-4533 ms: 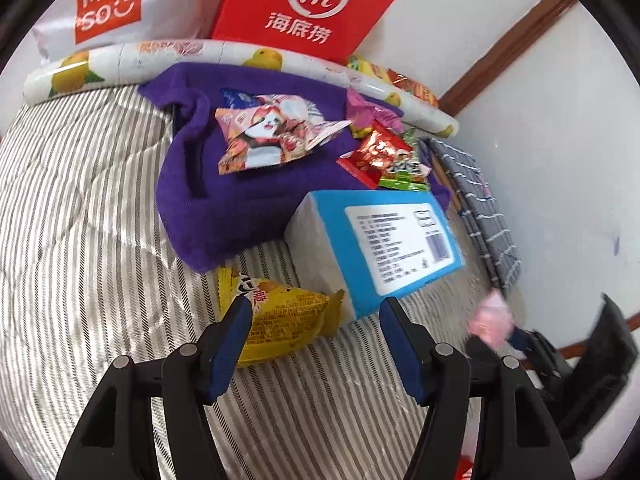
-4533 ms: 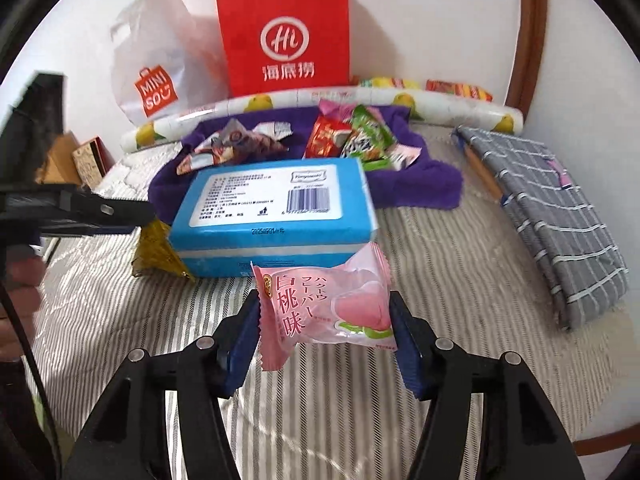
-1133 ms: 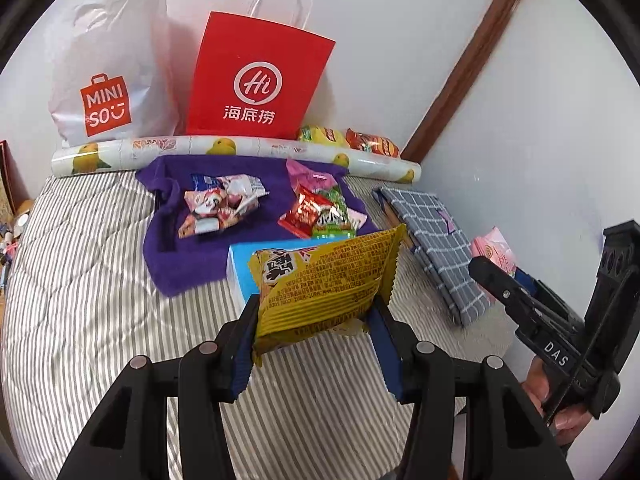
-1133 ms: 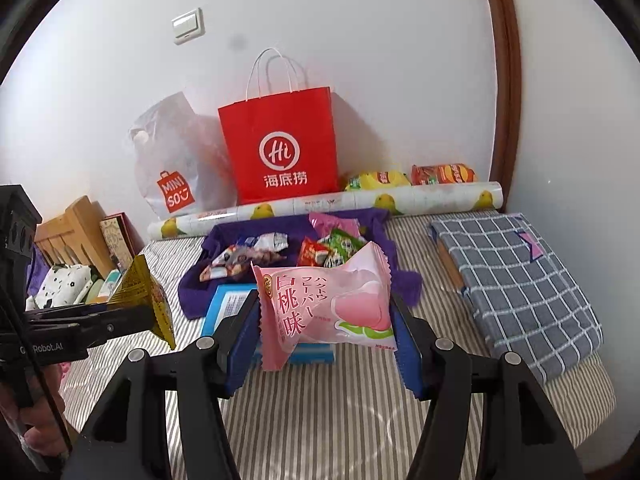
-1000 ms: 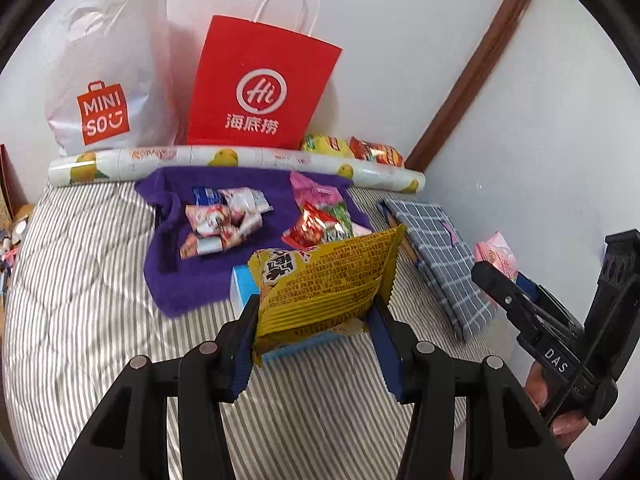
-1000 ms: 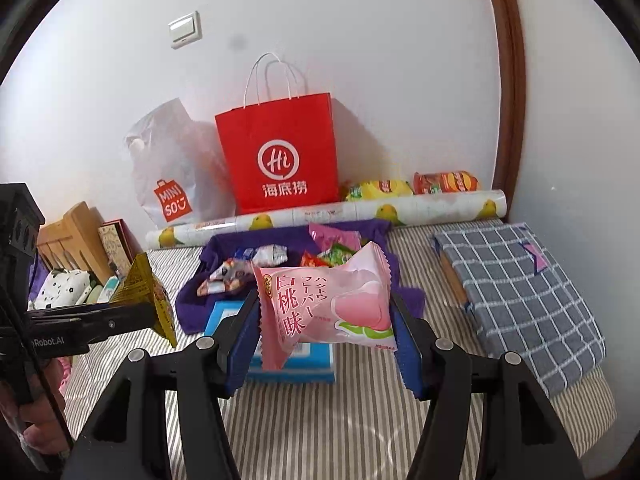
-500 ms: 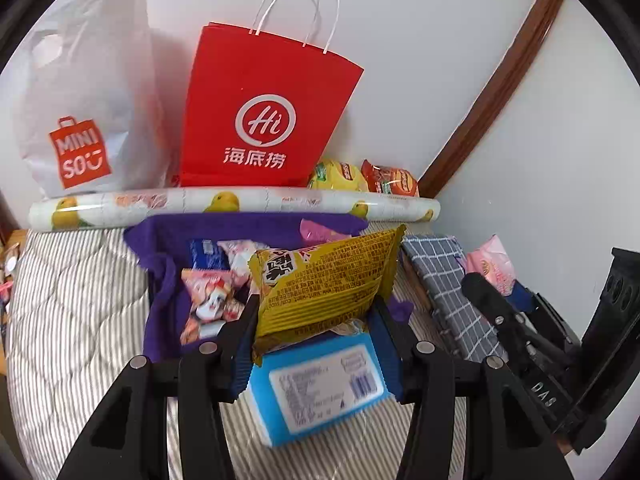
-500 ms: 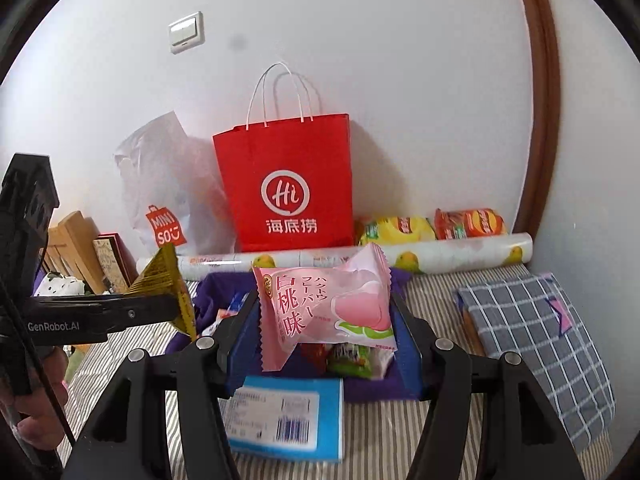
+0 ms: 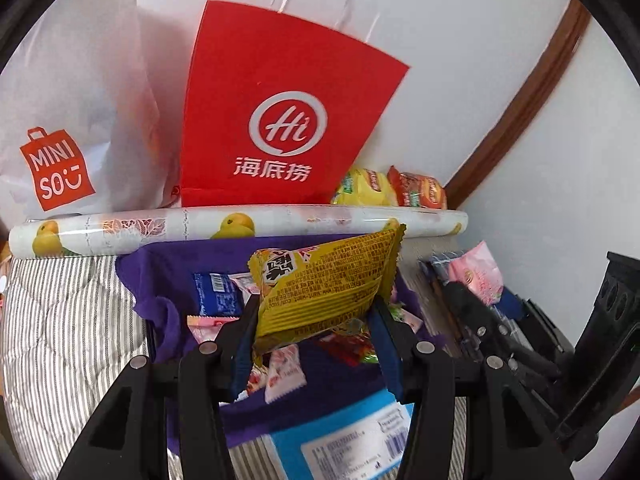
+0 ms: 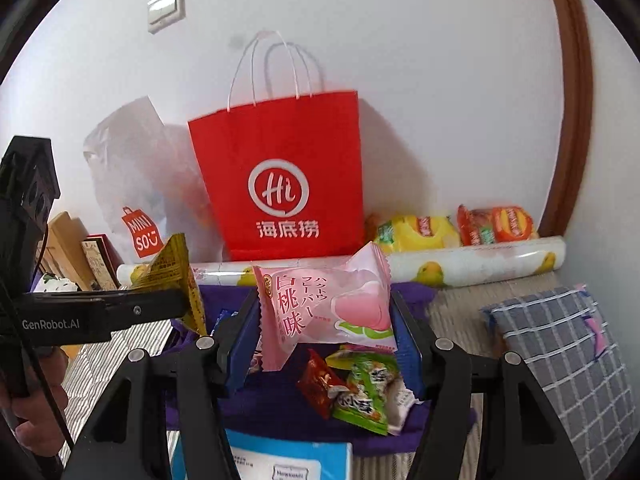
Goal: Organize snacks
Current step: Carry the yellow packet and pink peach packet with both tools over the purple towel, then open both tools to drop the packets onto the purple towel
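My left gripper (image 9: pixel 316 340) is shut on a yellow snack packet (image 9: pixel 326 284), held in the air above a purple cloth (image 9: pixel 160 276) that carries several small snacks. My right gripper (image 10: pixel 324 340) is shut on a pink peach snack packet (image 10: pixel 324 304), also above the purple cloth (image 10: pixel 412 292), where red and green packets (image 10: pixel 356 388) lie. In the right wrist view the left gripper (image 10: pixel 176 304) with its yellow packet (image 10: pixel 172 272) shows at the left. The pink packet (image 9: pixel 476 272) appears at the right of the left wrist view.
A red paper bag (image 9: pixel 280 120) and a white plastic bag (image 9: pixel 60 120) stand against the wall behind a rolled sheet with lemon prints (image 9: pixel 240 224). Yellow and orange chip bags (image 10: pixel 452 228) lie behind the roll. A blue box (image 9: pixel 340 448) lies near me, a grey checked cloth (image 10: pixel 560 340) at the right.
Both grippers, still holding their packets, have moved forward toward the wall; the bags and the purple cloth look larger and the blue box has slid to the bottom of both views.
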Demonstrator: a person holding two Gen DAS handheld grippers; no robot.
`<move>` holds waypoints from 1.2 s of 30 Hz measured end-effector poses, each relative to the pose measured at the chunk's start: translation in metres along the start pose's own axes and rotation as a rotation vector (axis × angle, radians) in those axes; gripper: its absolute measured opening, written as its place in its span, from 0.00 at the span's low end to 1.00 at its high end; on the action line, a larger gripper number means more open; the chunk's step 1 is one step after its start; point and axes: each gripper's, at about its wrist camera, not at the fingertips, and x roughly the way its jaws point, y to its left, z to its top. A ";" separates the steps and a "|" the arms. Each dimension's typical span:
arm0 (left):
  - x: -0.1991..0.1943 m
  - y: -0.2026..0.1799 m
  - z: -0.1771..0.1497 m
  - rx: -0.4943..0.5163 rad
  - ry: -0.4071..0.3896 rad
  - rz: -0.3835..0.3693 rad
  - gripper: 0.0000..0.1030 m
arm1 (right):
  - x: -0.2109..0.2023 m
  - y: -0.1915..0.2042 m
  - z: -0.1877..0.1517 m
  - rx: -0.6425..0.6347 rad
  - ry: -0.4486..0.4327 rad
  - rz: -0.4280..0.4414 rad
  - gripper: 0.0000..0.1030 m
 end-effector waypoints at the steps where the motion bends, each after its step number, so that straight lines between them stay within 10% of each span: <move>1: 0.004 0.003 0.001 -0.001 0.004 0.008 0.48 | 0.006 0.000 -0.002 0.002 0.010 0.009 0.58; 21: 0.038 0.046 0.001 -0.100 0.091 0.056 0.48 | 0.083 0.009 -0.055 -0.069 0.252 0.077 0.59; 36: 0.055 0.044 -0.006 -0.117 0.150 0.052 0.48 | 0.087 0.018 -0.065 -0.164 0.269 0.036 0.64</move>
